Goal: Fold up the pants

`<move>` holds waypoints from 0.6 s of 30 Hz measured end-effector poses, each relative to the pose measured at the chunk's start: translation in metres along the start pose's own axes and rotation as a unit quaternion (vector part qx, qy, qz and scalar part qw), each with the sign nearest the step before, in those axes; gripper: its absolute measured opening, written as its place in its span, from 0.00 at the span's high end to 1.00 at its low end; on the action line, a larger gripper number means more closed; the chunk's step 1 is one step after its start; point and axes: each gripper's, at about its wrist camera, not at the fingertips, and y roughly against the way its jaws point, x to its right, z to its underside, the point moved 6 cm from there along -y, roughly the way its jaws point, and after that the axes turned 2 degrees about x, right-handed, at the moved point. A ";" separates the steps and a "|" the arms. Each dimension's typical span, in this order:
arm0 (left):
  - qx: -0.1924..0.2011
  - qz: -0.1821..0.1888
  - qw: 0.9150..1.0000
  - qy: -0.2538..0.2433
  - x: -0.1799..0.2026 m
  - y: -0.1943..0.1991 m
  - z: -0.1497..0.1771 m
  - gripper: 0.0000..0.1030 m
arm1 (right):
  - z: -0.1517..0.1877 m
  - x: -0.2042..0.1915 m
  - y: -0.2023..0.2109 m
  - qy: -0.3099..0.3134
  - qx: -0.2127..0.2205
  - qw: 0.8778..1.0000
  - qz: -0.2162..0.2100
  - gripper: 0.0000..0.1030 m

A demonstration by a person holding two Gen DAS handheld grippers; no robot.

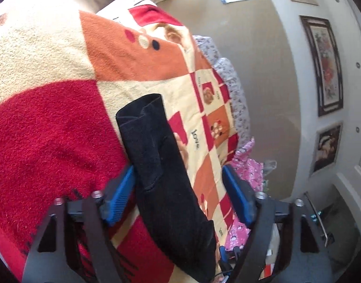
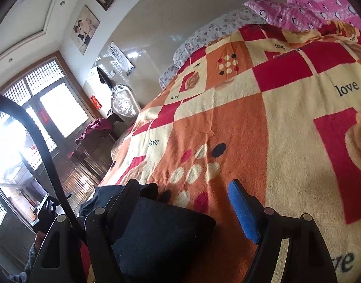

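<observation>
Right wrist: pants [image 2: 161, 231] hide claw's [image 2: 185, 193] left finger.

folded black fabric pants [image 1: 156, 165] lying on patchwork red-and-orange fleece blanket [image 1: 50, 129], between spread pads of left gripper [image 1: 180, 186], pink penguin-print quilt [image 2: 322, 4] behind.

Black knit cloth, matt and faintly ribbed: pants [image 1: 161, 160]. Fuzzy, coarse-piled fleece in red, orange and cream: blanket [image 1: 50, 129]. Ridged blue pads [image 1: 120, 195] of rubbery look on matt black plastic frames, with dull metal pins. Thin printed cotton: pink quilt [image 2: 322, 4]. Glossy dark wood: picture frame [image 1: 326, 66]. Smooth, shiny wall [image 2: 161, 21].
</observation>
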 end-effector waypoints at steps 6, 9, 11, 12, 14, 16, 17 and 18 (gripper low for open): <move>0.000 -0.045 0.997 -0.066 0.009 -0.006 0.003 0.52 | 0.002 0.000 -0.002 -0.002 -0.007 1.000 -0.001 0.26; -0.001 -0.085 0.991 -0.107 0.011 -0.015 0.007 0.52 | 0.003 0.000 -0.002 -0.002 -0.008 1.000 -0.001 0.26; 0.003 -0.105 0.985 -0.138 0.013 -0.021 0.010 0.52 | 0.003 0.000 -0.002 -0.002 -0.008 1.000 -0.001 0.27; 0.005 -0.108 0.983 -0.150 0.015 -0.022 0.011 0.52 | 0.003 0.000 -0.002 -0.003 -0.009 1.000 -0.001 0.27; 0.011 -0.114 0.980 -0.160 0.014 -0.025 0.014 0.52 | 0.003 0.001 -0.003 -0.004 -0.011 1.000 -0.001 0.27; 0.019 -0.117 0.978 -0.170 0.014 -0.024 0.014 0.58 | 0.004 0.001 -0.003 -0.004 -0.011 1.000 -0.001 0.27; 0.023 -0.129 0.975 -0.181 0.013 -0.023 0.015 0.71 | 0.004 0.001 -0.003 -0.004 -0.011 1.000 -0.001 0.26; 0.028 -0.144 0.970 -0.194 0.013 -0.024 0.015 0.79 | 0.004 0.001 -0.003 -0.004 -0.012 1.000 -0.001 0.26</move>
